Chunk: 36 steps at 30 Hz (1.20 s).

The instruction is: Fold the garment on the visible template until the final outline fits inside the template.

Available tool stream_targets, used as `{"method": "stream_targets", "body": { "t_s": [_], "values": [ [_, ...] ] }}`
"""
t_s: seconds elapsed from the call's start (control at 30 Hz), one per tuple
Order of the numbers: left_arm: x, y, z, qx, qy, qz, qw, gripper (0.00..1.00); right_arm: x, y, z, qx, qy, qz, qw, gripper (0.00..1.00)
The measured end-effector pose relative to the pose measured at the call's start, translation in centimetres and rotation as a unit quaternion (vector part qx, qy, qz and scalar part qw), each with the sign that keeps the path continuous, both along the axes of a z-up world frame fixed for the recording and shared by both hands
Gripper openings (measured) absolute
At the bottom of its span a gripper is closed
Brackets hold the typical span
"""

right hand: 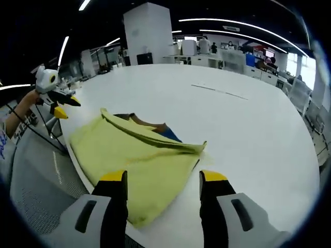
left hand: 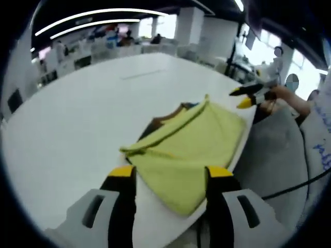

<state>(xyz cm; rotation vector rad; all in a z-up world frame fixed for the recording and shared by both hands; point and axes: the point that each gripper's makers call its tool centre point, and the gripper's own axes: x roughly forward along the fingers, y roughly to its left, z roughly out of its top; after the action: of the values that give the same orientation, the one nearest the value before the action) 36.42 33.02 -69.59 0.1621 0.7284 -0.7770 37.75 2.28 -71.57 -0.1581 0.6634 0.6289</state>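
Note:
A yellow-green garment [left hand: 194, 142] lies folded near the edge of the white table [left hand: 93, 113], one edge doubled over into a ridge. A brown and blue template [left hand: 158, 123] peeks out from under its far side. My left gripper [left hand: 171, 172] is open, hovering at the garment's near end with nothing in its jaws. At the far end a hand holds my right gripper [left hand: 241, 97] open. In the right gripper view, the right gripper [right hand: 163, 177] stands open over the garment [right hand: 129, 155], the template [right hand: 158, 128] shows beyond the fold, and the left gripper [right hand: 64, 107] is at the left.
The table edge [right hand: 77, 155] runs right beside the garment, with grey floor [left hand: 279, 150] below it. A black cable [left hand: 292, 188] trails across the floor. Desks and people stand far behind in the office.

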Motion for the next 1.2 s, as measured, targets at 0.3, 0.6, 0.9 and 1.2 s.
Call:
{"method": "stream_targets", "body": {
  "t_s": [0.3,0.6,0.9,1.2],
  "values": [
    [-2.5,0.8,-2.0,-0.004,0.045,0.005,0.9989,0.33,-3.4,-1.3,-1.4,0.003,0.047,-0.005,0.9989,0.25],
    [-3.6,1.2,-3.1,-0.027,0.078,0.029,0.9962,0.24,-6.1,-1.3,-3.6,0.002,0.105,0.007,0.9944,0.14],
    [-5.1,1.4,-4.9,-0.019,0.120,0.029,0.9922,0.24,-6.9,-0.4,-4.6,0.007,0.129,0.010,0.9916,0.12],
    [-5.5,1.9,-6.1,-0.019,0.143,0.046,0.9885,0.13,-7.4,-0.3,-5.5,0.004,0.146,0.012,0.9892,0.12]
  ]
}}
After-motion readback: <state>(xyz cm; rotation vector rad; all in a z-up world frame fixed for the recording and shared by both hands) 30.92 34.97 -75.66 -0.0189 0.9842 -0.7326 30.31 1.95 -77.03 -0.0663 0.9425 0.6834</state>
